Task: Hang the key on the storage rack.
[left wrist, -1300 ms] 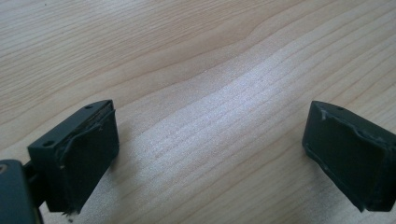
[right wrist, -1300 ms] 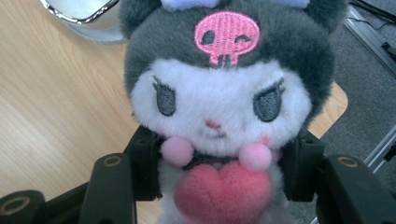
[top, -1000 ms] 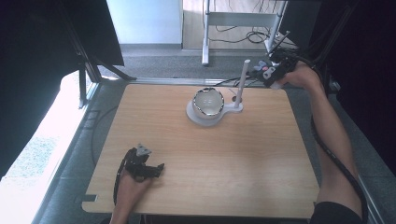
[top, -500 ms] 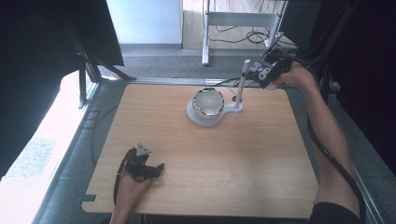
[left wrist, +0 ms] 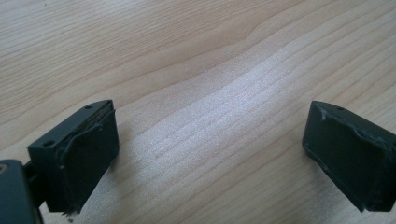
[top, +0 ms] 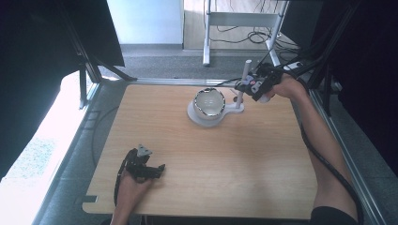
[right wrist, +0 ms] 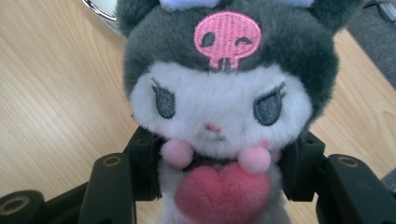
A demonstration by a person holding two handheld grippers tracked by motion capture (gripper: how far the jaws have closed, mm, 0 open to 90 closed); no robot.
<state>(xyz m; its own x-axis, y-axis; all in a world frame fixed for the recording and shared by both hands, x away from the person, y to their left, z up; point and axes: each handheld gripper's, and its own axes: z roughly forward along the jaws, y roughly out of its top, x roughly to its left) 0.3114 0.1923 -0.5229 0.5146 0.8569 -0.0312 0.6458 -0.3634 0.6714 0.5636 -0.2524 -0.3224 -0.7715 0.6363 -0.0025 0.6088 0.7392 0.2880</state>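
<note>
Right jaws pressed in from both sides on a plush toy, pinching its body just under the white face; dark grey hood with a pink skull patch above, two pink pompoms and a pink heart on the chest between the jaws. Right gripper held up at the far right part of the desk, just right of the white stand and beside its upright white post, with the person's right hand and forearm reaching in from the right edge. Shiny silver bowl seated on that stand's round base, just left of the post and near the plush toy; part of its rim seen at the top left of the right gripper view, behind the hood. Left jaws spread wide, nothing between them, bare pale wood grain under them. Left gripper low on the desk at its near left, well apart from the stand, gripped by the left hand coming in from the near edge, grey three-cornered plate on top.
</note>
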